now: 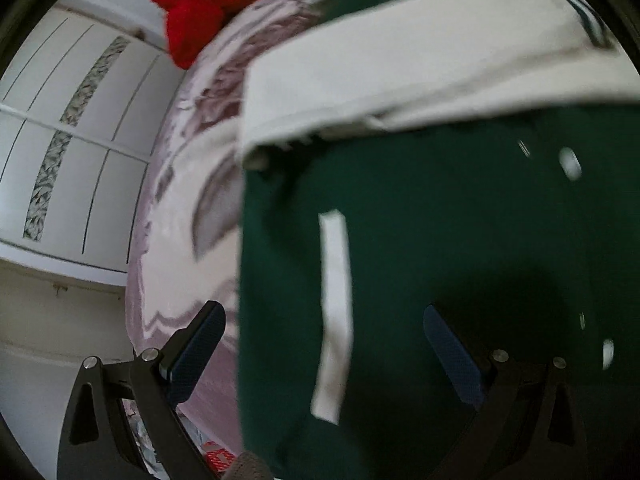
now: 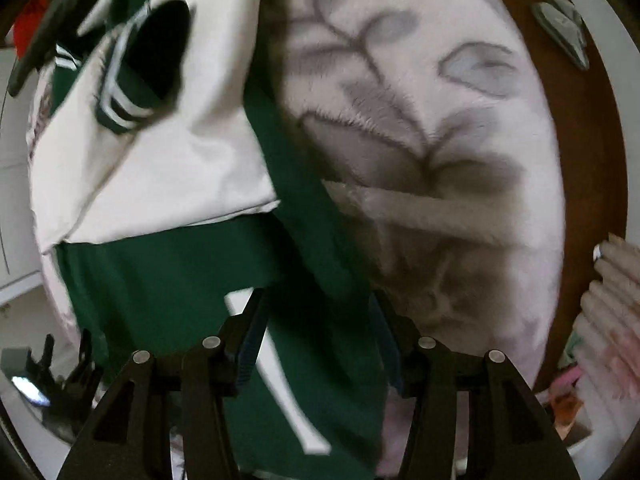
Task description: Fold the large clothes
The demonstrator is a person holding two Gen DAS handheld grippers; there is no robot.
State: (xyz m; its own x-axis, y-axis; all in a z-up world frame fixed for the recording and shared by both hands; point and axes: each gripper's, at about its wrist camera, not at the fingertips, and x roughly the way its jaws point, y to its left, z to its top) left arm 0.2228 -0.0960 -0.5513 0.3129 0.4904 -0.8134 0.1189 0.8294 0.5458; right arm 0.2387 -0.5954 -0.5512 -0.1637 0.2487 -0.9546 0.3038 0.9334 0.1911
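A dark green jacket (image 1: 420, 240) with cream sleeves (image 1: 400, 76) and white stripes lies on a pink floral blanket (image 1: 188, 216). My left gripper (image 1: 320, 332) is open above the jacket's left edge, one finger over the blanket, the other over the green cloth. In the right wrist view the jacket (image 2: 168, 264) has a cream sleeve (image 2: 168, 168) folded across it. My right gripper (image 2: 316, 320) has green cloth lying between its fingers; the fingers stand apart and the frame is too blurred to show a grip.
A red garment (image 1: 196, 4) lies at the far end of the bed. White wardrobe doors (image 1: 68, 136) stand to the left. A brown wooden bed frame (image 2: 580, 152) runs along the right, with folded pale cloth (image 2: 616, 280) beyond it.
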